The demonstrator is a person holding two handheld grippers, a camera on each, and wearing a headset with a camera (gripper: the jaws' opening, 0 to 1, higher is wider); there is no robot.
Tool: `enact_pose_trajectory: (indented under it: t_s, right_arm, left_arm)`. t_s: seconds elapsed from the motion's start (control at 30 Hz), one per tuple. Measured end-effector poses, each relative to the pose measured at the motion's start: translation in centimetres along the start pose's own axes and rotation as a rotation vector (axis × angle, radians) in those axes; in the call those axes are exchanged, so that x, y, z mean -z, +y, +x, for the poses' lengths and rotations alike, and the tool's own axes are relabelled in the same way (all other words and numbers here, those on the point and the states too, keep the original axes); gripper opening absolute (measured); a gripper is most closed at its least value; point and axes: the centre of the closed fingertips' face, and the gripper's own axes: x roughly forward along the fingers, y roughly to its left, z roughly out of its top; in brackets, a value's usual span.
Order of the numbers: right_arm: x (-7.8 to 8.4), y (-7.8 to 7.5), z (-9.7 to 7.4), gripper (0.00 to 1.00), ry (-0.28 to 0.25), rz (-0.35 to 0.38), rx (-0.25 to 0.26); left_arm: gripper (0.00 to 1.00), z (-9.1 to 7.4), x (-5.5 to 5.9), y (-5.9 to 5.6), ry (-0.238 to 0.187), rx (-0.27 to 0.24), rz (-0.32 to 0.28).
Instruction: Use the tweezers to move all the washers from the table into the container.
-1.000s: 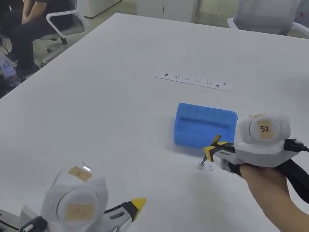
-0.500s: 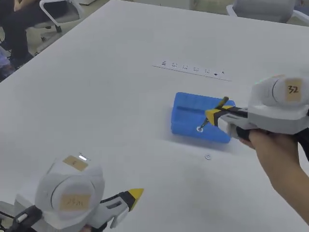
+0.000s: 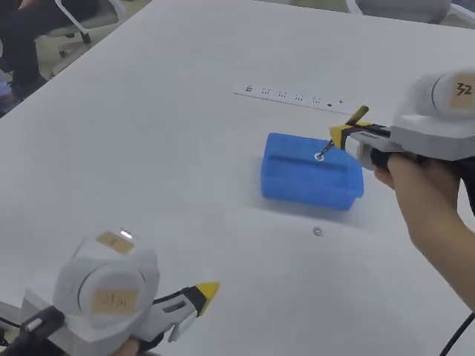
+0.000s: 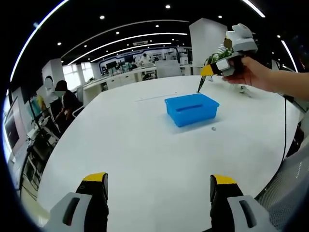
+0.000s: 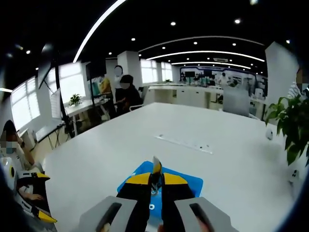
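Observation:
My right gripper (image 3: pixel 340 138) is shut on slim dark tweezers (image 3: pixel 327 150). Their tip holds a small washer (image 3: pixel 320 156) just above the far rim of the blue container (image 3: pixel 310 180). The right gripper view looks down along the shut jaws (image 5: pixel 154 180) and the tweezers (image 5: pixel 156 166) into the container (image 5: pixel 190 182). Another washer (image 3: pixel 318 232) lies on the white table in front of the container, also seen as the washer (image 4: pixel 213 129) in the left gripper view. My left gripper (image 3: pixel 199 299) hovers open and empty at the near left, well away from the container (image 4: pixel 191 108).
A flush power strip (image 3: pixel 293 96) is set into the white table (image 3: pixel 148 163) beyond the container. An office chair (image 3: pixel 82 18) and a seated person (image 3: pixel 26 26) are off the table's far left corner.
My right gripper rose from the table by two washers, carrying one in the tweezers, and moved back over the container. One washer stays on the table. The left gripper barely moved.

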Motion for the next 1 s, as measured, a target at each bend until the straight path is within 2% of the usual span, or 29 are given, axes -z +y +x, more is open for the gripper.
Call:
enact_pose_trajectory:
  t_s: [0.27, 0.37, 1.0]
  right_arm:
    - [3.1, -2.1, 1.9, 0.03, 0.089, 0.002, 0.044]
    - [4.1, -2.4, 2.4, 0.03, 0.116, 0.012, 0.043]
    - [6.4, -2.5, 3.4, 0.03, 0.192, -0.017, 0.029]
  left_arm:
    - [0.89, -0.1, 0.0, 0.1, 0.004, -0.004, -0.002]
    - [0.89, -0.1, 0.0, 0.0, 0.005, -0.003, -0.004]
    - [0.88, 0.0, 0.1, 0.1, 0.013, -0.002, -0.004]
